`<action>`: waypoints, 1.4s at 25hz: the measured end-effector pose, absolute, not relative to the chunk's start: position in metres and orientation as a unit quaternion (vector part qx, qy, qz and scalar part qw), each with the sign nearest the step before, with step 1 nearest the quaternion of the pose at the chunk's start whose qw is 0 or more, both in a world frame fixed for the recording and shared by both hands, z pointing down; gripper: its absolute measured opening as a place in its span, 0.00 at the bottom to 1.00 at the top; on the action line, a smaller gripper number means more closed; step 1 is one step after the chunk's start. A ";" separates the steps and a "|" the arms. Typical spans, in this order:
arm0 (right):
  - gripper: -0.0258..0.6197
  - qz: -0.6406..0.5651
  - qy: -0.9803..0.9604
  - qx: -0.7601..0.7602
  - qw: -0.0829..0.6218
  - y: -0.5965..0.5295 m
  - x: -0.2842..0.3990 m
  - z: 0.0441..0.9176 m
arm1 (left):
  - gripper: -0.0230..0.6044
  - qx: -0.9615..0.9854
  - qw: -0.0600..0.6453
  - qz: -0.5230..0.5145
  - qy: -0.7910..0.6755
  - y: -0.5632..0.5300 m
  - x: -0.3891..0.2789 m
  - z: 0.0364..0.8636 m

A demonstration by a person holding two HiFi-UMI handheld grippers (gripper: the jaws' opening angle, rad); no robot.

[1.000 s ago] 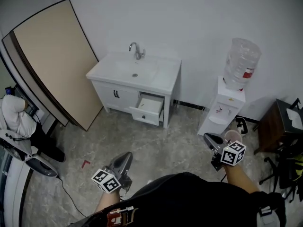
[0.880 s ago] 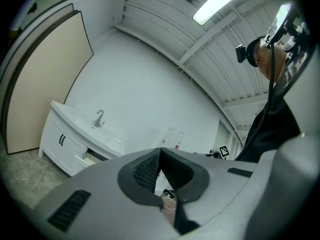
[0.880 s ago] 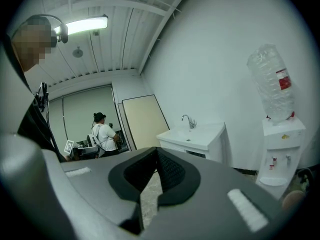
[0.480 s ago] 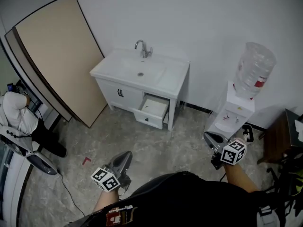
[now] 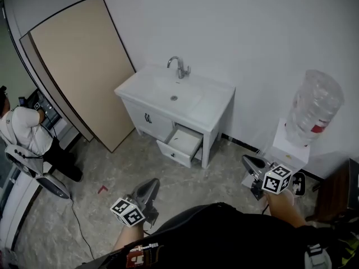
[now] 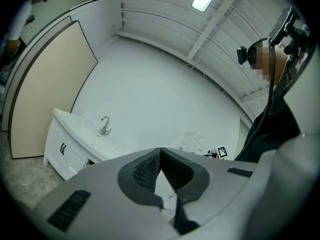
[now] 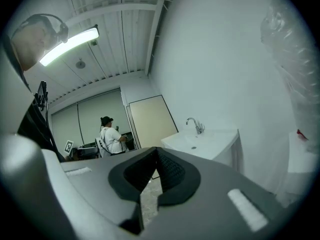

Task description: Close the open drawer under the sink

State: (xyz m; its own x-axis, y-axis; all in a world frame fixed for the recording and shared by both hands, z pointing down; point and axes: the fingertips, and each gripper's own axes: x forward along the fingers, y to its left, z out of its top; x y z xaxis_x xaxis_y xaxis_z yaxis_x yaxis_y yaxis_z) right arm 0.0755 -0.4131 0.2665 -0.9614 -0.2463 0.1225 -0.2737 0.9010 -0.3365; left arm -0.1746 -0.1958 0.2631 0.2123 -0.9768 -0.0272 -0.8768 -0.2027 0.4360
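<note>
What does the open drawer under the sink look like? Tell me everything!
The drawer is white, with a flat front and a small dark handle. It is pulled out of the white cabinet under the sink, at the picture's right of the two doors, just above the floor. Inside looks white and nearly bare. Nothing touches it but the cabinet.

Left gripper (image 5: 150, 184), right gripper (image 5: 247, 161): fingers (image 6: 145, 170) together

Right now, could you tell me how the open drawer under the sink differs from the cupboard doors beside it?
The drawer is pulled out with its inside showing; the cupboard doors are shut flush. In the head view the drawer sits at the right end of the vanity, the cupboard doors at its left. Both are white and part of that vanity.
</note>
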 end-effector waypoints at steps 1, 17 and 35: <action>0.04 0.177 -0.975 0.130 0.038 -0.424 0.079 0.267 | 0.04 0.759 0.165 -0.147 -0.612 -0.205 -0.169 0.263; 0.04 0.190 -0.971 0.136 0.050 -0.501 0.089 0.295 | 0.04 0.764 0.178 -0.138 -0.605 -0.294 -0.157 0.276; 0.04 0.172 -0.953 0.248 0.037 -0.560 -0.041 0.267 | 0.04 0.834 0.178 -0.133 -0.504 -0.423 -0.327 0.266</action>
State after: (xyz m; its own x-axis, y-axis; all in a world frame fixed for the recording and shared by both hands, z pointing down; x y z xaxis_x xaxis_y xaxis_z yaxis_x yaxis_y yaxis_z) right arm -0.0414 -0.5599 0.2668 -0.8744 -0.4596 0.1555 -0.4850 0.8181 -0.3091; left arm -0.3273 -0.4229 0.2660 0.4557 -0.8890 -0.0435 -0.7942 -0.4282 0.4312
